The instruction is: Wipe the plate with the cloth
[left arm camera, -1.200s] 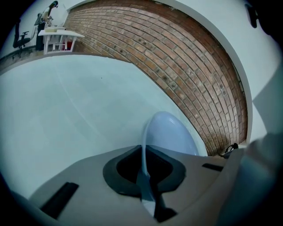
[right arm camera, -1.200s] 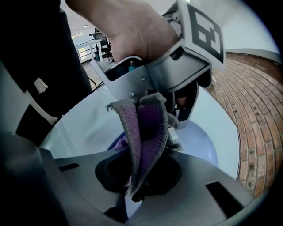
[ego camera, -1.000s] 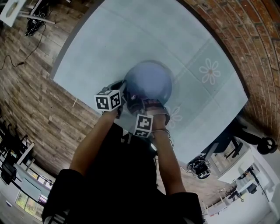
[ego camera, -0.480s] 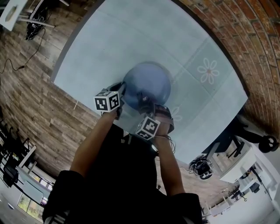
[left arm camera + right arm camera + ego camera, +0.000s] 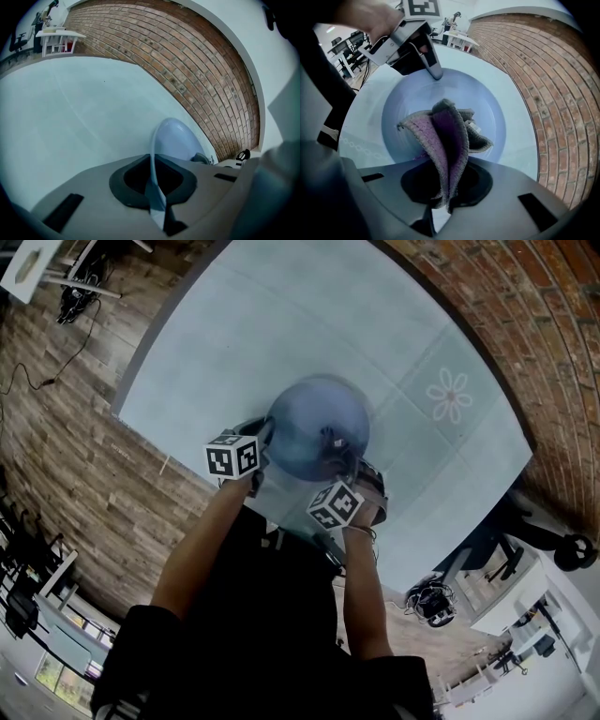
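A blue plate (image 5: 309, 413) rests on the pale blue table. My left gripper (image 5: 263, 441) is shut on the plate's near-left rim; in the left gripper view the plate (image 5: 176, 138) shows edge-on, with its rim running between the jaws. My right gripper (image 5: 340, 457) is shut on a purple and grey knitted cloth (image 5: 445, 133). The cloth (image 5: 333, 441) hangs bunched over the right part of the plate (image 5: 408, 101). In the right gripper view the left gripper (image 5: 435, 74) holds the far rim.
The table cover (image 5: 281, 315) carries a printed flower (image 5: 450, 395) to the plate's right. A brick surface (image 5: 525, 324) lies beyond the table's right edge and wooden boards (image 5: 66, 427) to its left. The person's forearms reach in from below.
My right gripper has moved rightward across the plate with the cloth. The left gripper and the plate have stayed where they were.
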Tool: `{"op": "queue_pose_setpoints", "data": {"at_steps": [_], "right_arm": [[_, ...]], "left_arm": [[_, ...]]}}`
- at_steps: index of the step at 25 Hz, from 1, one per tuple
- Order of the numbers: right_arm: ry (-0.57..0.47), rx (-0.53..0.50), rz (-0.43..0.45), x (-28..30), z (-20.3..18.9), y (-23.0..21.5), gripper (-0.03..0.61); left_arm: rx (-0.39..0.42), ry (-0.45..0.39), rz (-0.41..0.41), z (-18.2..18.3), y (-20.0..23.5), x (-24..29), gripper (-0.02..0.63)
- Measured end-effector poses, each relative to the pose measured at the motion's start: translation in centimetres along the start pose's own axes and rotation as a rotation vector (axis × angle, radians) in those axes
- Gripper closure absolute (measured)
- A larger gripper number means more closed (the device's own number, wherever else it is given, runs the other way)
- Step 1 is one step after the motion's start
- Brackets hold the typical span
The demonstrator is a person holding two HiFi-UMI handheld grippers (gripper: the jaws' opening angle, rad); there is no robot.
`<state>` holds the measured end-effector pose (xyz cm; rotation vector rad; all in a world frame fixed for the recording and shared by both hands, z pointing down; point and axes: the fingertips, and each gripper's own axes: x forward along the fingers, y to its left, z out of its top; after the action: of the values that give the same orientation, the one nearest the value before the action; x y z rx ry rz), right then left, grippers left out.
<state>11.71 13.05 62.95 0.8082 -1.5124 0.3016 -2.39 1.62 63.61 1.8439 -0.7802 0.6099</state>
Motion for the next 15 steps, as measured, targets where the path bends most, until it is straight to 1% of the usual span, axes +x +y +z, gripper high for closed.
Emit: {"op": "queue_pose_setpoints", "data": {"at_steps": [9,15], "right_arm": [[-0.023,0.159,-0.042,0.8,-0.5,-3.6,0.520],[-0.024,0.167,-0.074,1.5,0.3,-5.8,0.520]], "left_arm": [[0.016,0.022,-0.024,-0.2,-0.1,0.2,0.571],[0.031,0.040,-0.043,-0.1,-0.1,0.2,0.571]]}}
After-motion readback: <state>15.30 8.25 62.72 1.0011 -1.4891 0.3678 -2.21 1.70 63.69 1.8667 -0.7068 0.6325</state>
